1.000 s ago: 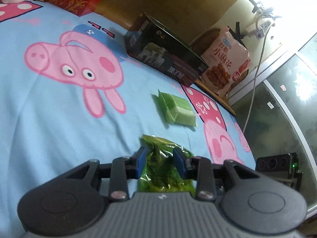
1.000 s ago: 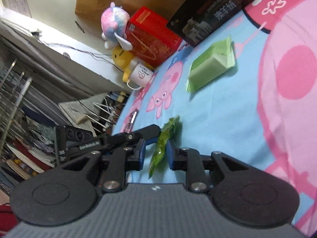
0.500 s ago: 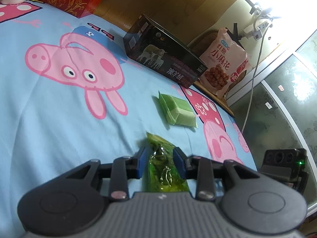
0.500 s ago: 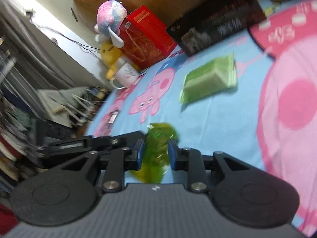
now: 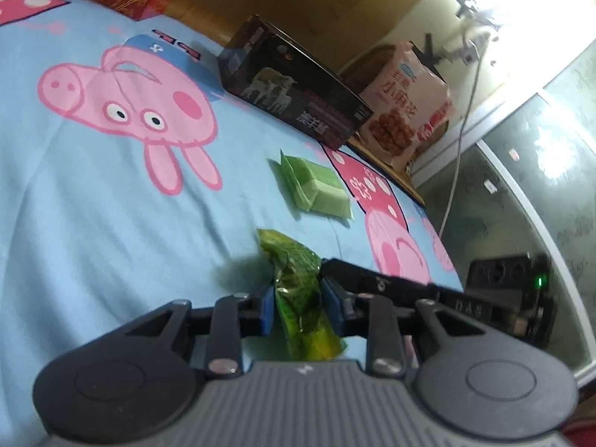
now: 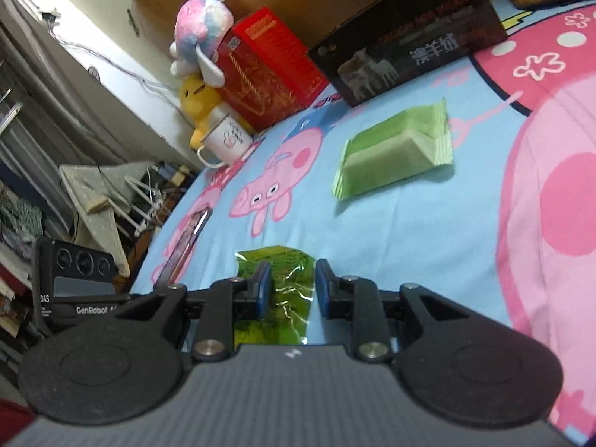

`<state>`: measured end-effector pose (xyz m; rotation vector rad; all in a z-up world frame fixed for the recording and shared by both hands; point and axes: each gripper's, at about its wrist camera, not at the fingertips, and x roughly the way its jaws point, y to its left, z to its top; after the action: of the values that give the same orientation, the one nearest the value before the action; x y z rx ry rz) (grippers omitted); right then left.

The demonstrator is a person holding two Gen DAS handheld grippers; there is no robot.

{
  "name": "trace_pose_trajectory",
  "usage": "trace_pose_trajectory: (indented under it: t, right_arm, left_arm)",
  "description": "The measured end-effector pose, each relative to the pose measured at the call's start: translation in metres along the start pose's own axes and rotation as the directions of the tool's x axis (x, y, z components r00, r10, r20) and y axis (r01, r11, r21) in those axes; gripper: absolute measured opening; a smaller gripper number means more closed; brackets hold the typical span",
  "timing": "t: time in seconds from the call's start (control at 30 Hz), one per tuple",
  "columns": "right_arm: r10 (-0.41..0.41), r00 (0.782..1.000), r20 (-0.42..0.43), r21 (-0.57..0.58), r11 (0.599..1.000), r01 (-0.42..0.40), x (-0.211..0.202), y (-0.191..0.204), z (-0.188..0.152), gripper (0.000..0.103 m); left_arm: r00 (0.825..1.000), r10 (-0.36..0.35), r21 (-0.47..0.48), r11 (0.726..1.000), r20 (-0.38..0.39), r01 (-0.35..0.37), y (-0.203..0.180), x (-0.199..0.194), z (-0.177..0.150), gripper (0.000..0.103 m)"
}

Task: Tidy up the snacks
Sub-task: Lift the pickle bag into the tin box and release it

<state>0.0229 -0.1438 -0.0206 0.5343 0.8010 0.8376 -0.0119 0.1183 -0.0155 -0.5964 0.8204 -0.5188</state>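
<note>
A crinkled translucent green snack packet (image 5: 294, 272) stands twisted upright just above the blue cartoon bedsheet (image 5: 93, 205). My left gripper (image 5: 298, 298) is closing, its blue pads against the packet's two sides. The right gripper's black finger (image 5: 357, 279) reaches in from the right to the packet's upper edge. In the right wrist view the same packet (image 6: 287, 290) faces the camera, pinched between the pads of my right gripper (image 6: 290, 279). A light green wrapped cake (image 5: 316, 186) (image 6: 395, 152) lies on the sheet beyond it.
A black box with sheep (image 5: 294, 89) stands at the far edge, a pink snack bag (image 5: 406, 111) to its right. A red box (image 6: 268, 67), plush toys (image 6: 201, 41) and a white mug (image 6: 227, 141) sit in the corner. A phone (image 6: 190, 238) lies near the bed's edge.
The packet has gone from lying spread between the left fingers to standing twisted and narrow. The right gripper has rolled, now sees the packet flat-on, and its finger has entered the left view.
</note>
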Motion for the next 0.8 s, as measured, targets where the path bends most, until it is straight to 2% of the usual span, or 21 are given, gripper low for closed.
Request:
trace_pose_trajectory:
  t: [0.13, 0.2, 0.27, 0.33, 0.4, 0.43, 0.5, 0.57, 0.63, 0.8]
  right_arm:
    - [0.010, 1.000, 0.012, 0.021, 1.000, -0.010, -0.007, -0.003, 0.000, 0.030]
    - [0.031, 0.999, 0.018, 0.029, 0.999, -0.032, -0.013, -0.005, -0.001, 0.034]
    - [0.056, 0.998, 0.022, 0.023, 0.998, -0.056, -0.020, -0.004, -0.004, 0.044]
    - [0.081, 0.997, 0.011, 0.018, 0.997, -0.081, -0.024, -0.004, -0.006, 0.046]
    - [0.120, 0.993, -0.010, 0.038, 0.992, -0.119, -0.022, -0.004, -0.007, 0.046]
    - [0.144, 0.990, -0.015, 0.054, 0.988, -0.143, -0.021, -0.004, -0.007, 0.045]
    - [0.175, 0.984, -0.014, 0.063, 0.983, -0.174, -0.021, -0.002, -0.005, 0.032]
    - [0.135, 0.991, 0.002, 0.048, 0.990, -0.135, -0.023, -0.001, -0.004, 0.026]
    - [0.118, 0.993, 0.014, 0.050, 0.992, -0.119, -0.026, -0.003, -0.001, 0.026]
    - [0.070, 0.995, 0.077, -0.011, 0.998, -0.069, -0.035, 0.003, 0.016, 0.025]
  left_arm:
    - [1.000, -0.028, -0.064, 0.998, -0.007, 0.028, 0.007, 0.004, 0.007, 0.022]
    - [0.999, -0.033, -0.085, 0.996, 0.007, 0.034, 0.010, 0.002, 0.011, 0.021]
    - [0.996, -0.090, -0.107, 0.990, 0.013, 0.091, 0.012, -0.002, 0.015, 0.021]
    - [0.990, -0.136, -0.102, 0.985, 0.022, 0.138, 0.009, -0.006, 0.018, 0.021]
    - [0.990, -0.139, -0.076, 0.987, 0.026, 0.141, 0.003, -0.007, 0.021, 0.021]
    - [0.990, -0.139, -0.065, 0.988, 0.023, 0.141, -0.001, -0.006, 0.022, 0.021]
    - [0.991, -0.133, -0.055, 0.989, 0.022, 0.134, -0.004, -0.004, 0.023, 0.020]
    - [0.994, -0.112, -0.045, 0.993, 0.007, 0.113, -0.007, 0.001, 0.026, 0.020]
    - [0.994, -0.106, -0.034, 0.994, -0.003, 0.106, -0.012, 0.005, 0.032, 0.020]
    - [0.995, -0.100, 0.073, 0.992, 0.009, 0.099, -0.039, 0.012, 0.058, 0.021]
